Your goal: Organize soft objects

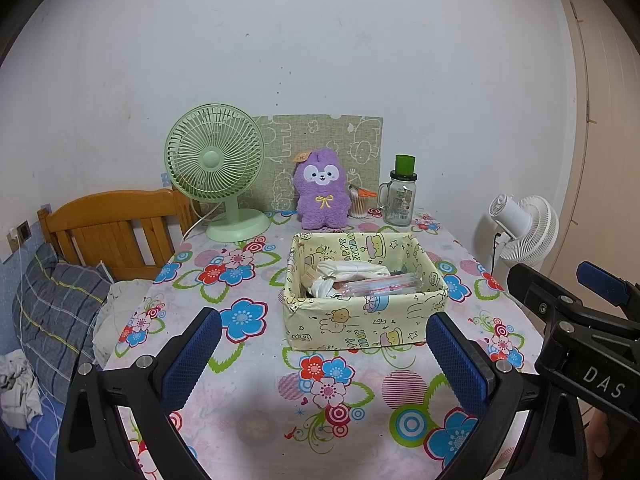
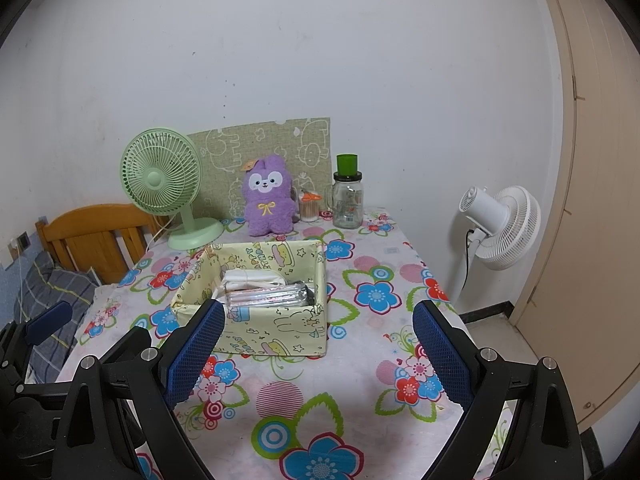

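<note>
A purple plush rabbit (image 1: pixel 321 193) sits upright at the back of the table against a green patterned board; it also shows in the right wrist view (image 2: pixel 267 197). A yellow cartoon-print fabric box (image 1: pixel 362 322) stands mid-table, holding white cloth and clear plastic packets; the right wrist view shows it too (image 2: pixel 276 330). My left gripper (image 1: pixel 324 338) is open and empty, just in front of the box. My right gripper (image 2: pixel 318 334) is open and empty, to the right of the left one, its left finger overlapping the box's front corner.
A green desk fan (image 1: pixel 218 172) stands back left. A glass jar with a green lid (image 1: pixel 400 196) and a cotton-swab tub (image 1: pixel 360 202) stand back right. A white floor fan (image 2: pixel 500 232) is beyond the right table edge. A wooden bed with bedding (image 1: pixel 104 236) lies left.
</note>
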Motion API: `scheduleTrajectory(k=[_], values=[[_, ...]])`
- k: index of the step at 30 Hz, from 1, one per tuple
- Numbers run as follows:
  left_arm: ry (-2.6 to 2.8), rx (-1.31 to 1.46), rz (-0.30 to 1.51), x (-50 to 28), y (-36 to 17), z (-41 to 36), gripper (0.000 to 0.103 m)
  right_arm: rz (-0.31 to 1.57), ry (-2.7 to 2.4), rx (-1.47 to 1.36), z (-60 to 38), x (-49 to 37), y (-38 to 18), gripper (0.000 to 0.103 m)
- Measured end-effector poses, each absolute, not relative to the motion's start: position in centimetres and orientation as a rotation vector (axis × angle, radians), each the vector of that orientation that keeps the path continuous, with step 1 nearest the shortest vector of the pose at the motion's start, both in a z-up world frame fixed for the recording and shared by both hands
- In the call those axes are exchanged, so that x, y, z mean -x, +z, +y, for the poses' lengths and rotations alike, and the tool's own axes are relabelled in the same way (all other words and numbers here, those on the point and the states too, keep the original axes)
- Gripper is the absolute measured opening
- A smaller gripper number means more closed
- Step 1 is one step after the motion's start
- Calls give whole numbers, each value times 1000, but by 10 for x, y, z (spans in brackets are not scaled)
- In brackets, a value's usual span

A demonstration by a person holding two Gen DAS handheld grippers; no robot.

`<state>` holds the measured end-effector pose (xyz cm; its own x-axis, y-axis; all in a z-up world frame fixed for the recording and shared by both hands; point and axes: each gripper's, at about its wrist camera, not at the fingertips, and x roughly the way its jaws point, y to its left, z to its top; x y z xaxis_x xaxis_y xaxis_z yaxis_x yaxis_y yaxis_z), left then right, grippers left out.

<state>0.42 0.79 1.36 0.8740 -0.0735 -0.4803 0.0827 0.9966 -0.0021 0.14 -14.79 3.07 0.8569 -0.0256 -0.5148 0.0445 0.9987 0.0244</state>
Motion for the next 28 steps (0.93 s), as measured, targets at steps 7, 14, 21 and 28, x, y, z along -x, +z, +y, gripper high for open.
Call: scheduleTrajectory(k=[7, 14, 21, 28], values=[[-81, -19, 501, -5, 13, 7, 103, 540, -37, -35, -148, -1, 31, 97], [-81, -18, 501, -5, 13, 7, 103, 540, -37, -35, -148, -2, 31, 97], [-80, -18, 501, -5, 13, 7, 103, 542, -37, -35, -148, -2, 31, 97], [-82, -20, 500, -7, 12, 6, 103, 541, -39, -36, -148, -1, 31, 97]])
